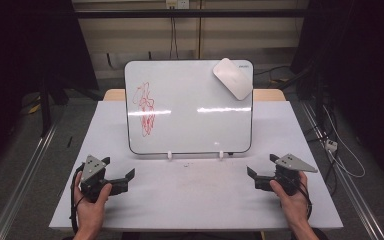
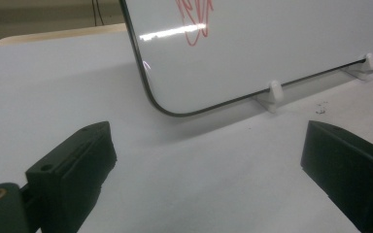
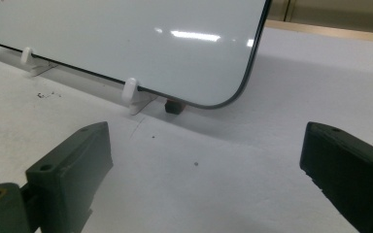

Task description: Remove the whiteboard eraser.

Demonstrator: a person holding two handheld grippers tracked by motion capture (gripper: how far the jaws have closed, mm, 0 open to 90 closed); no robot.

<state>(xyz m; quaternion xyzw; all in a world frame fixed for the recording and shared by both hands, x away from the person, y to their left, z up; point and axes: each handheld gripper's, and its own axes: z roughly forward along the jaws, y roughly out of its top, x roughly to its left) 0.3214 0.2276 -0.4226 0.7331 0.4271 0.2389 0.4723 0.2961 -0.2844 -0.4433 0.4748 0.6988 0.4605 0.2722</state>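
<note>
Both claws wide and empty, whiteboard dead ahead.

My left gripper and right gripper rest on the table, released, bare surface between them. The whiteboard stands on its clips just beyond, red scribble left, eraser top-right corner.

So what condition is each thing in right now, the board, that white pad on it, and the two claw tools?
Whiteboard: propped up on two white clips, leaning back, red scribble on its left part.
Eraser: stuck at the board's top right corner, tilted.
Left gripper: open, nothing between its jaws, held near the table.
Right gripper: open, nothing between its jaws, short of the board.
</note>
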